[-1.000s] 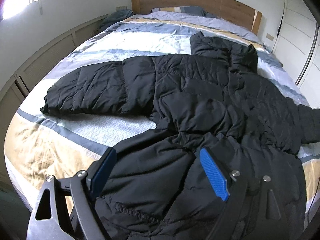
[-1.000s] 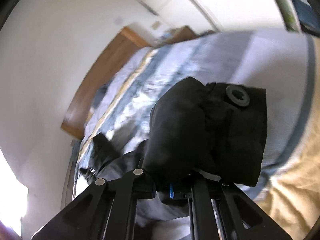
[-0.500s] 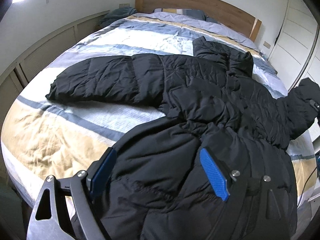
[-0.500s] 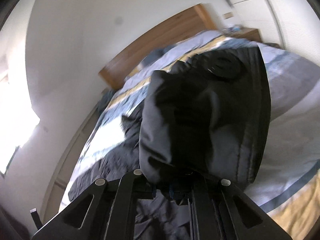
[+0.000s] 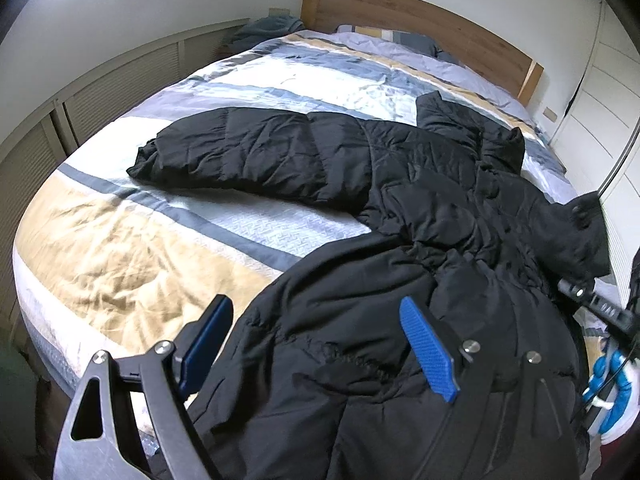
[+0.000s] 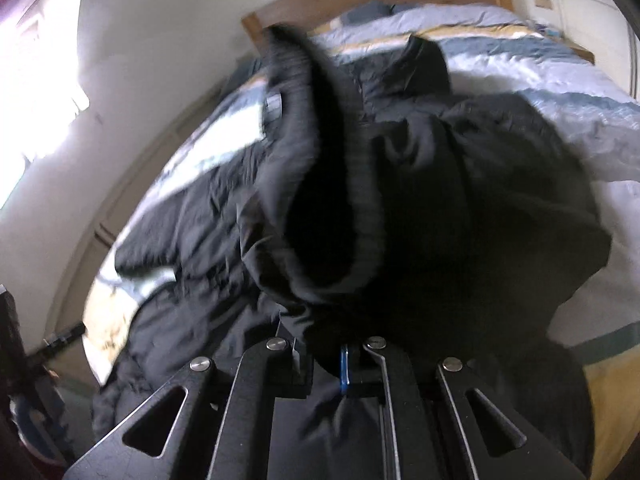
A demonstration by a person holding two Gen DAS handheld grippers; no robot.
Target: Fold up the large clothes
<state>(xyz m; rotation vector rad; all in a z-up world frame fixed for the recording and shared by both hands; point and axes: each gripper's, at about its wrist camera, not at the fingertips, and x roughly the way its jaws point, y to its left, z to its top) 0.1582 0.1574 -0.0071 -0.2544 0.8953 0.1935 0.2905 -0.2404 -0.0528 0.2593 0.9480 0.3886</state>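
Observation:
A black puffer jacket (image 5: 400, 208) lies spread on the striped bed (image 5: 120, 248), its left sleeve (image 5: 240, 152) stretched out flat. My left gripper (image 5: 320, 344) hovers open above the jacket's lower body, blue pads (image 5: 428, 344) wide apart with nothing between them. In the right wrist view my right gripper (image 6: 324, 360) pinches the other sleeve's cuff (image 6: 320, 216); its jaws are starting to open with the fabric still between them. The cuff is lifted over the jacket body (image 6: 192, 232). That raised sleeve (image 5: 584, 236) and the right gripper's tip (image 5: 592, 300) show at the right edge of the left wrist view.
A wooden headboard (image 5: 420, 16) and pillows (image 5: 400, 36) stand at the far end. Louvred cabinet doors (image 5: 120, 80) line the left wall, white wardrobe doors (image 5: 612, 92) the right. A blue and white object (image 5: 612, 392) sits beside the bed's near right corner.
My right gripper has swung the held sleeve from the bed's right side in over the jacket body, rolling as it went. The left gripper has drifted sideways along the bed's foot, still open.

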